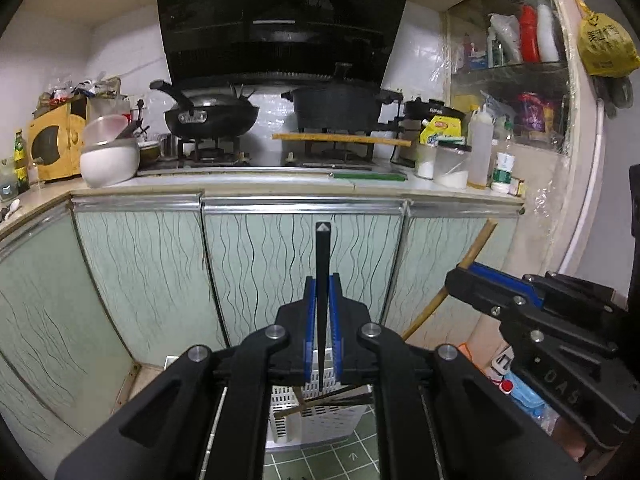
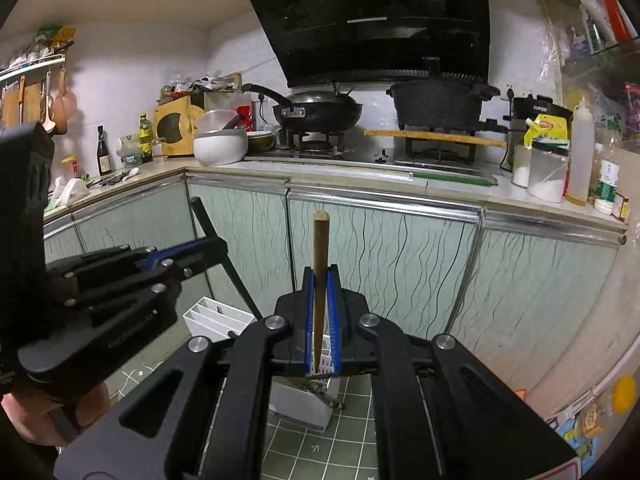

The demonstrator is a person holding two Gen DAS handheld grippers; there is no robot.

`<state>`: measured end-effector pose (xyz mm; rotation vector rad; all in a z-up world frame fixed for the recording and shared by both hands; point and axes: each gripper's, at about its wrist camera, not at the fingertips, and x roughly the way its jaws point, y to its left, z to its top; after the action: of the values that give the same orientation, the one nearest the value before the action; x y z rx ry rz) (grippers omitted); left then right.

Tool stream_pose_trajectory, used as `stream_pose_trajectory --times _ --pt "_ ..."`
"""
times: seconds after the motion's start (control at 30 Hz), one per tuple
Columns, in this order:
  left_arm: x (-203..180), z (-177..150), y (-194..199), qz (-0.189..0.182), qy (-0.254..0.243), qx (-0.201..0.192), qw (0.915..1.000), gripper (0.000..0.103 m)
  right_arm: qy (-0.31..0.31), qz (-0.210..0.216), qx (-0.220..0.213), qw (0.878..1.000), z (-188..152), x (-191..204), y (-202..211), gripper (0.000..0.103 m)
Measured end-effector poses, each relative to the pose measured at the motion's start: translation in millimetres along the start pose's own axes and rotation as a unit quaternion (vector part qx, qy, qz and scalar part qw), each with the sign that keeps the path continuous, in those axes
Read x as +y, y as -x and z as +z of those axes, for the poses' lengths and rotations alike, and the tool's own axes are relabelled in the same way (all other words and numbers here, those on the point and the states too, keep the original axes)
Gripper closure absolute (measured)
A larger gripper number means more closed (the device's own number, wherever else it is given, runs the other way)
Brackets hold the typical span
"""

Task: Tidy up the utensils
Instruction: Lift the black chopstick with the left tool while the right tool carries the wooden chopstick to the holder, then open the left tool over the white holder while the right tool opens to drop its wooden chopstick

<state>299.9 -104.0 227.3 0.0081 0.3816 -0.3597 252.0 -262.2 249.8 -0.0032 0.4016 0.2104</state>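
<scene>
The left gripper (image 1: 322, 312) has its blue-padded fingers (image 1: 307, 320) clamped tight on a black chopstick (image 1: 322, 256), which stands nearly upright, its squared end up against the pale green cabinet doors (image 1: 140, 272). The right gripper (image 2: 321, 312) is likewise closed on a brown wooden chopstick (image 2: 320, 256), also upright. Both hover over a white slotted utensil holder (image 1: 320, 412) standing on the green tiled floor (image 1: 336, 464), near the cabinets; a few more sticks lie across its top. On the far surface (image 1: 240, 184) sit a wok (image 1: 212, 114) and a dark pot (image 1: 340, 106).
</scene>
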Motion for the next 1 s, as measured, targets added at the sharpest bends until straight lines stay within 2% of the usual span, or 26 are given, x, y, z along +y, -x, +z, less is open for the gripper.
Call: stream_pose_trajectory --times 0.17,0.4,0.47,0.5,0.53,0.6,0.63,0.7,0.77,1.0 --pt "4.2 -11.6 -22.7 0.002 -0.005 0.015 0.9999 0.097 -0.007 0.006 0.012 1.000 -9.6 -5.3 -23.7 0.096" --pt "12.6 -37.9 -42.6 -0.016 -0.009 0.031 0.9994 0.097 -0.016 0.002 0.040 0.999 -34.1 -14.2 -49.6 0.096" --pt "15.6 -44.3 -45.2 -0.012 -0.008 0.036 0.9993 0.095 -0.023 0.001 0.048 0.999 -38.3 -18.2 -53.0 0.078" --pt "16.6 -46.1 -45.0 -0.005 -0.009 0.036 0.9993 0.078 -0.026 0.000 0.047 0.999 -39.7 -19.1 -51.5 0.052" --pt "17.5 -46.5 -44.0 0.001 -0.008 0.035 0.9994 0.042 -0.027 -0.005 0.043 0.999 -40.4 -20.3 -49.7 0.042" --pt "21.4 -47.5 -34.9 0.029 -0.006 0.015 0.9994 0.019 -0.030 -0.011 0.039 0.999 -40.0 -22.9 -44.4 0.038" --pt "23.3 -47.2 -30.4 0.033 -0.004 0.008 0.9994 0.015 -0.031 -0.017 0.036 0.999 -39.2 -24.0 -40.9 0.028" --pt "28.6 -45.9 -23.3 0.033 0.005 0.007 0.9994 0.010 -0.030 -0.021 0.029 0.999 -37.8 -24.3 -33.0 0.022" --pt "31.8 -44.7 -16.0 0.043 0.009 0.006 0.9990 0.008 -0.030 -0.031 0.024 0.999 -35.3 -24.8 -26.4 0.011" --pt "34.8 -40.3 14.2 0.052 0.013 -0.002 0.9986 0.005 -0.019 -0.035 0.013 0.999 -29.9 -13.7 5.7 0.008"
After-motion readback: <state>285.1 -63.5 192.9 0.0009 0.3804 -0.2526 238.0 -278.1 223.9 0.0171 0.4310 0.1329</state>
